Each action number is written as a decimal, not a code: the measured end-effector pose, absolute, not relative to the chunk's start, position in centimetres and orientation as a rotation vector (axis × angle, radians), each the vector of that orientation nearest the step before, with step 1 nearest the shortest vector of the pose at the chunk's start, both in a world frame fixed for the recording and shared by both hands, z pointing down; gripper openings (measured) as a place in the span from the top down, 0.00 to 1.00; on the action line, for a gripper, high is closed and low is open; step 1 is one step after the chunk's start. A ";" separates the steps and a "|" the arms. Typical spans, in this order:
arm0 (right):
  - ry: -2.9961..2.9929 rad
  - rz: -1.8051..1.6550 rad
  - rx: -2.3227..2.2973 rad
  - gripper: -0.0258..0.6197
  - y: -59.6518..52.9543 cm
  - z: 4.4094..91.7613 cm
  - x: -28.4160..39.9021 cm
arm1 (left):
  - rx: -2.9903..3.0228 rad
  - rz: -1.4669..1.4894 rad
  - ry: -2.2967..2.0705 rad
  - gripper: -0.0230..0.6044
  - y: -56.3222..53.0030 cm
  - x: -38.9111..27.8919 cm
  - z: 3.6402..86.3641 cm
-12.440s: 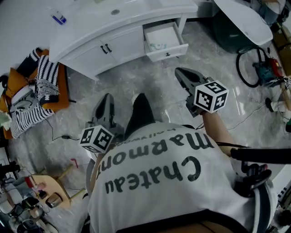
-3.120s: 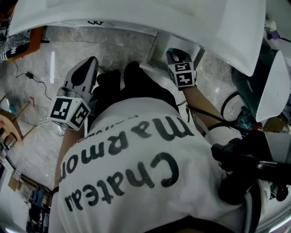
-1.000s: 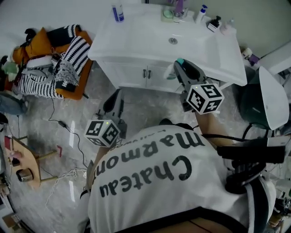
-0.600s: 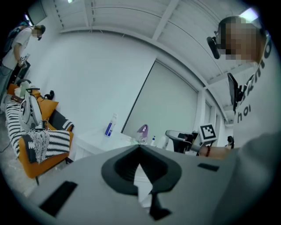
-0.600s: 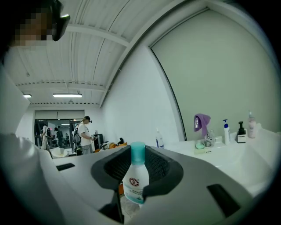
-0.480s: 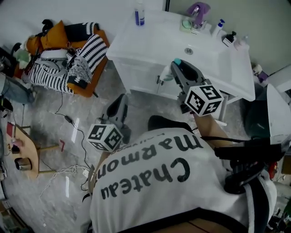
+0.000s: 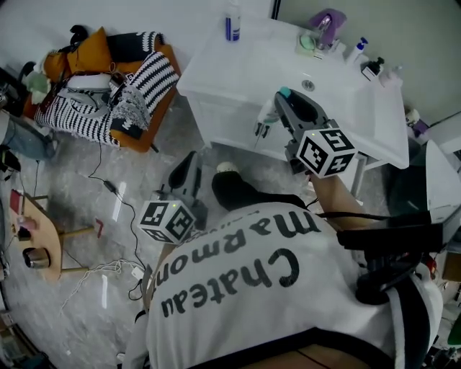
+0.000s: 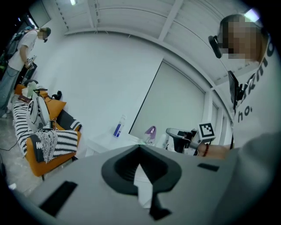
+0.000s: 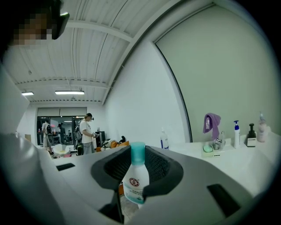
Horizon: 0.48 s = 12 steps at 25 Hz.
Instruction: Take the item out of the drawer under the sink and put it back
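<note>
One bottle [image 9: 135, 182] clamped in R tongs [image 7: 281, 102] | L tongs [image 7: 191, 160] together, empty | nr sink [image 7: 245, 61]

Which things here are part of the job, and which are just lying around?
Part of the job: small white bottle, held in the right gripper; sink cabinet.

Just lying about: blue-labelled bottle, purple cloth, pump bottles, striped blanket, wooden stool.
</note>
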State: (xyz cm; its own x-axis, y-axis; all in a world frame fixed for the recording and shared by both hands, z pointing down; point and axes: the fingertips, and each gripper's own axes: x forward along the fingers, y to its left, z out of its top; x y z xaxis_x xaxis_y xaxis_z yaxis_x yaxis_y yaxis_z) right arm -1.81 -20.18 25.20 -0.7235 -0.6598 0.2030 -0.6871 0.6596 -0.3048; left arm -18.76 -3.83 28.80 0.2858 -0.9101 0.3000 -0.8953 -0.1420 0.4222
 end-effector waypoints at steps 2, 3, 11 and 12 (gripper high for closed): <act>-2.789 0.561 1.137 0.80 -20.9 25.4 -2.1 | 2.030 -0.042 -1.611 0.95 -4.3 -19.0 29.0; -2.788 0.563 1.139 0.80 -21.3 25.5 -2.2 | 2.030 -0.042 -1.607 0.95 -4.6 -18.9 29.1; -2.787 0.613 1.180 0.80 -25.1 26.6 -3.6 | 2.044 -0.029 -1.549 0.95 -7.9 -19.2 30.7; -2.783 0.619 1.189 0.80 -25.6 26.8 -3.7 | 2.035 -0.046 -1.536 0.95 -8.7 -19.3 30.9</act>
State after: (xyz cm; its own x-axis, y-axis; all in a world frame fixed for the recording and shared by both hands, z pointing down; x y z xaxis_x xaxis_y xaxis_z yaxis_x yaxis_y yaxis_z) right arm -3.73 -25.64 26.77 -0.7028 -0.6823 0.2013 -0.7033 0.6238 -0.3409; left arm -19.31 -8.68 30.87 0.3355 -0.8897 0.3096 -0.8696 -0.1661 0.4650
